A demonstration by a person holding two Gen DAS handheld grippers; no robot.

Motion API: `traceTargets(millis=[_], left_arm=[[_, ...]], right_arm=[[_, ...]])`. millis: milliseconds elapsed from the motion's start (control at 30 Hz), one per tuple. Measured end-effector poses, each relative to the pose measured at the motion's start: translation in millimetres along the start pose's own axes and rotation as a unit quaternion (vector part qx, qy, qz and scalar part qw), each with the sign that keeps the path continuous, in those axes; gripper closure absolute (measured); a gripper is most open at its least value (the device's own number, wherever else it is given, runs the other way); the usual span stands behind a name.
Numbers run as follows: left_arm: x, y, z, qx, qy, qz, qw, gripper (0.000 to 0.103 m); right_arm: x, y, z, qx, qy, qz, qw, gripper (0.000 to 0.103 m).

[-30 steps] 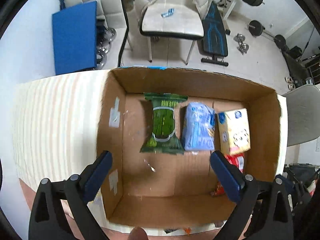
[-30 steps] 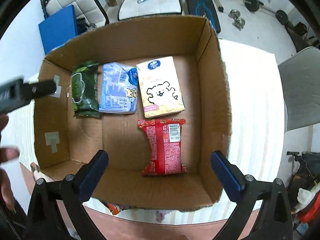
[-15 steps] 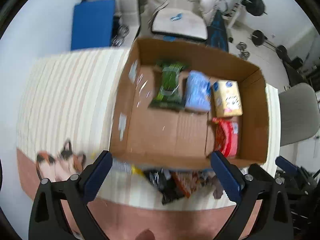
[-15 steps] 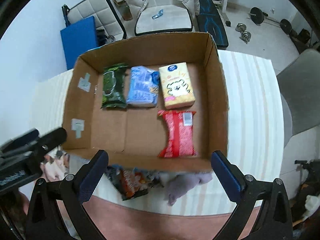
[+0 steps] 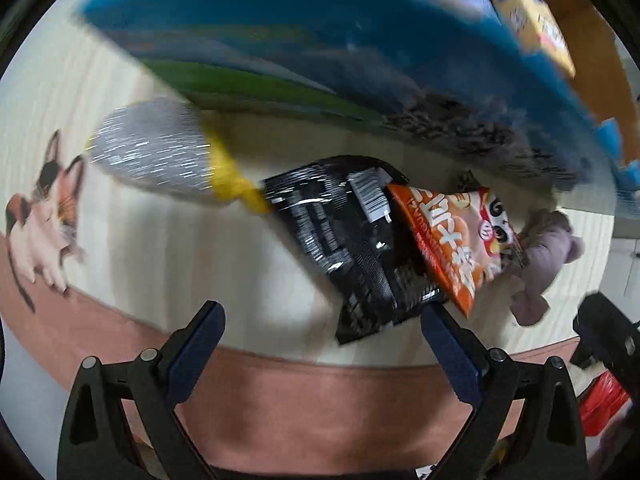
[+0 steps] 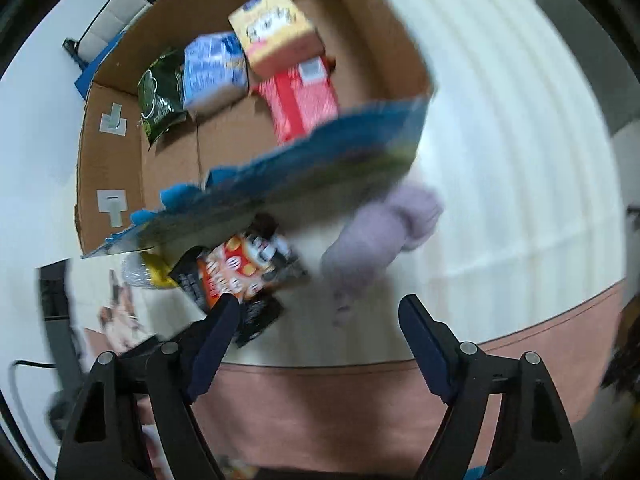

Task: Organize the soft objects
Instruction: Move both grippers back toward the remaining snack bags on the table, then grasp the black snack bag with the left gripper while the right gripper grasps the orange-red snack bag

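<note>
- The loose soft things lay in a clump on the desk near its front edge, just outside the front wall of the box (image 6: pixel 108 160).
- A black packet (image 5: pixel 352 240) lay flat there, with an orange snack bag (image 5: pixel 452 236) overlapping its right side.
- A grey plush (image 5: pixel 548 256) lay just right of the orange bag, touching it; in the right wrist view the plush (image 6: pixel 380 236) sat between the box's front right corner and the desk's front edge.
- A silver pouch (image 5: pixel 156 152) with a yellow end lay left of the black packet, its yellow tip meeting the packet's corner.
- Inside the box, along the back wall, sat a green packet (image 6: pixel 160 96), a blue pack (image 6: pixel 212 72) and a yellow tissue pack (image 6: pixel 276 28) side by side; a red packet (image 6: pixel 304 100) lay in front of the yellow one.
- The box's front wall showed a blurred blue and green print (image 5: pixel 320 48).
- The left tool (image 5: pixel 322 340) was spread wide and held nothing, hanging over the front edge just short of the black packet.
- The right tool (image 6: pixel 316 328) was also spread and empty, over the front edge below the plush; its left finger overlapped the black packet in view.
- A cat picture (image 5: pixel 40 216) marked the cloth by the desk's front left corner.
</note>
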State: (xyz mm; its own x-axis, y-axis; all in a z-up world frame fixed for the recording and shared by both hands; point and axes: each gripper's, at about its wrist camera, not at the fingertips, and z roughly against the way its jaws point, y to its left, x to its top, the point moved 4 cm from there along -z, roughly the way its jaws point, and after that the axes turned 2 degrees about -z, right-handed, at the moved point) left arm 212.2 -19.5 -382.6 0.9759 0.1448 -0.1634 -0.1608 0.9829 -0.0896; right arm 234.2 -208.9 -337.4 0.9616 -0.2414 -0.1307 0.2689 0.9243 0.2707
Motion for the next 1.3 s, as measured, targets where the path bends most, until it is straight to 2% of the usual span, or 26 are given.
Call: traceTargets(millis=[100,200,267,400,600,767,833,867,900,967,1167,1300], left_arm=[[7.0,-11.0,-17.3,0.001,0.011,-0.005,0.9999,0.003],[8.9,-15.6,-21.7,0.006,-0.006,-0.01,0.9999,0.003],[7.1,-14.5,-22.6,0.008,-0.002,-0.022,0.9997,0.003],[-4.7,15.7,-19.0,0.014,0.002,-0.013,0.9998,0.002],[-23.9,60.3,-18.9,0.052,0.01,0.001,0.9986,0.003],[-32.2,79.3,-11.3,0.037,0.005,0.021,0.9991,0.003],[-32.7,79.0,-3.6,0.038,-0.006,0.019,0.9991,0.003],[-30.8,75.3,0.8,0.037,-0.011,0.016,0.9991,0.003],[-30.6,71.6,4.2,0.035,-0.015,0.013,0.9992,0.003],[-29.9,73.8,7.9,0.029,-0.021,0.007,0.9993,0.003],[-12.9,34.3,10.4,0.011,-0.016,-0.035,0.9992,0.003],[-5.3,5.3,-9.3,0.012,0.003,-0.059,0.9982,0.003]], right_arm=[[-4.4,6.2,-5.8,0.004,-0.001,-0.003,1.0,0.019],[-6.2,14.2,-6.7,0.005,0.0,0.0,1.0,0.019],[-5.4,20.3,-6.1,0.004,0.0,0.002,1.0,0.019],[-2.3,32.4,-10.1,0.004,-0.001,0.009,1.0,0.019],[-4.6,53.1,-37.0,0.011,0.01,0.004,1.0,0.019],[0.2,71.5,-63.4,0.001,0.009,-0.007,1.0,0.02],[4.1,73.6,-72.4,-0.01,0.004,-0.006,1.0,0.041],[5.1,73.8,-76.4,-0.016,0.009,-0.003,1.0,0.055],[5.3,72.2,-79.8,-0.023,0.014,-0.001,1.0,0.062],[3.5,67.6,-81.3,-0.012,0.019,0.003,1.0,0.067],[-14.8,27.6,-66.5,-0.01,0.05,0.033,0.998,0.071],[-25.3,-1.5,-59.1,-0.032,0.066,0.059,0.996,0.071]])
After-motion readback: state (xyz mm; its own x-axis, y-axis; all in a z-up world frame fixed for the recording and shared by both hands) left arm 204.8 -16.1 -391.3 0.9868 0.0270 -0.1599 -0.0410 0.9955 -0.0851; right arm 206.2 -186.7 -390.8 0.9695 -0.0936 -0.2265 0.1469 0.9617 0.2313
